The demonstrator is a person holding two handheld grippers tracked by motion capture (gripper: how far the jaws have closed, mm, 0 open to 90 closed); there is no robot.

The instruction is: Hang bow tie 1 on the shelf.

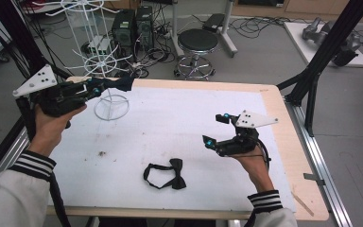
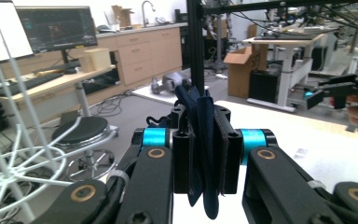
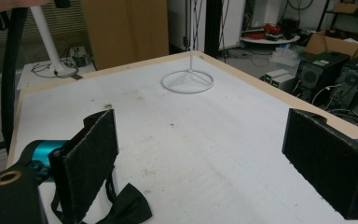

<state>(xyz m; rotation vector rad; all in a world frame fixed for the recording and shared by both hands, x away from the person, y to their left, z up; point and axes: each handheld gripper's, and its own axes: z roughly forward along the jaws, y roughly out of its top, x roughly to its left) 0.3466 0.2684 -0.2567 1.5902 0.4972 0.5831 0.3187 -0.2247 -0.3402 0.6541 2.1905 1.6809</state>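
Dark blue cloth (image 2: 204, 140) sits pinched between the jaws of the left gripper (image 1: 105, 86), which are pressed together on it; in the left gripper view it hangs in folds between the two pads, one end poking up above them and one drooping below. From the high view the left gripper is held above the table's (image 1: 179, 118) far left corner, the cloth (image 1: 122, 83) sticking out past its tips just beside the white wire rack (image 1: 99, 61), whose ring base (image 1: 111, 108) rests on the table below. A black bow tie (image 1: 166, 175) with its strap looped lies flat near the front edge, well apart from the cloth. To its right the right gripper (image 1: 216, 129) hovers over the table with its jaws spread wide and nothing between them; in the right gripper view the bow tie (image 3: 121, 207) lies just beside its left pad (image 3: 93, 158).
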